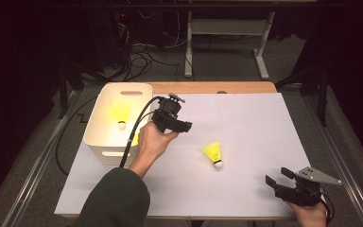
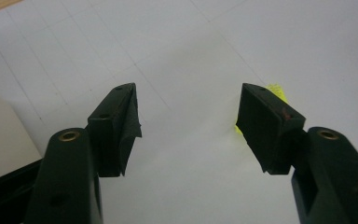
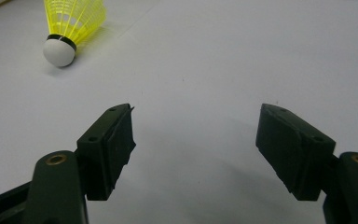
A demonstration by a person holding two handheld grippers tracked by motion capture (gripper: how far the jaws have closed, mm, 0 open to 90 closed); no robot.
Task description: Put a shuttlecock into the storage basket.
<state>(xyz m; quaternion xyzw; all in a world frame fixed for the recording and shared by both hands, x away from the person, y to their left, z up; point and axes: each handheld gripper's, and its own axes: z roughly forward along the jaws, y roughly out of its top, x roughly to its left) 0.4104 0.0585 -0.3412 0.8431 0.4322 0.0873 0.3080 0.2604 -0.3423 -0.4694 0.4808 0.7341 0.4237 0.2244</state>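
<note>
Counter [image 1: 264,123] carried white sheet under everything. White bin [image 1: 105,126] sat at far left corner, one yellow shuttlecock [image 1: 121,117] inside, cork toward person. Left tool [image 1: 182,124] hung just right of bin, jaws wide, nothing between, pointed toward counter middle. Right tool [image 1: 278,177] rested at near right edge, jaws wide, nothing between. Second yellow shuttlecock [image 1: 213,154] lay on sheet between tools, cork toward person, apart from both.
</note>
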